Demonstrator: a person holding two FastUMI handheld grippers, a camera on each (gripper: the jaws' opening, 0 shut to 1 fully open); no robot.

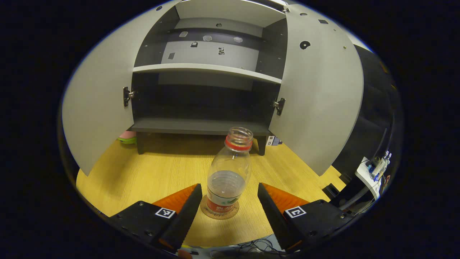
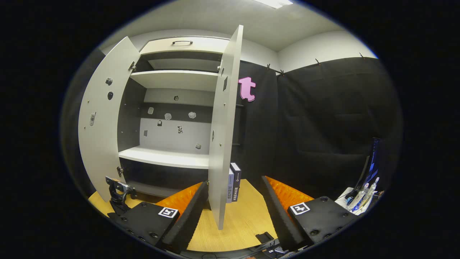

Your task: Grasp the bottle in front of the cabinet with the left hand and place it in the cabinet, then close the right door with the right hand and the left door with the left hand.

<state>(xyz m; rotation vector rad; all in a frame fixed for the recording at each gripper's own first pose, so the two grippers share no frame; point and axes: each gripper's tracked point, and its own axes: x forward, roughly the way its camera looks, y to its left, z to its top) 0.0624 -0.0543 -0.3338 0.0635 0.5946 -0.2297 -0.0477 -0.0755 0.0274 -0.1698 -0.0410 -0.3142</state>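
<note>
The left gripper [image 1: 230,201] stands wide, its fingers flanking the bottle [image 1: 230,172] without touching it. The bottle sits upright on a coaster [image 1: 220,214] on the wooden table [image 1: 143,172], just ahead and between the fingers, its long axis vertical, cap off. Farther on, the cabinet [image 1: 201,124] gapes, both doors swung out. The left gripper is plainly the nearer one. The right gripper [image 2: 233,205] is also wide, holding nothing, with the right door [image 2: 222,144] edge-on just ahead.
</note>
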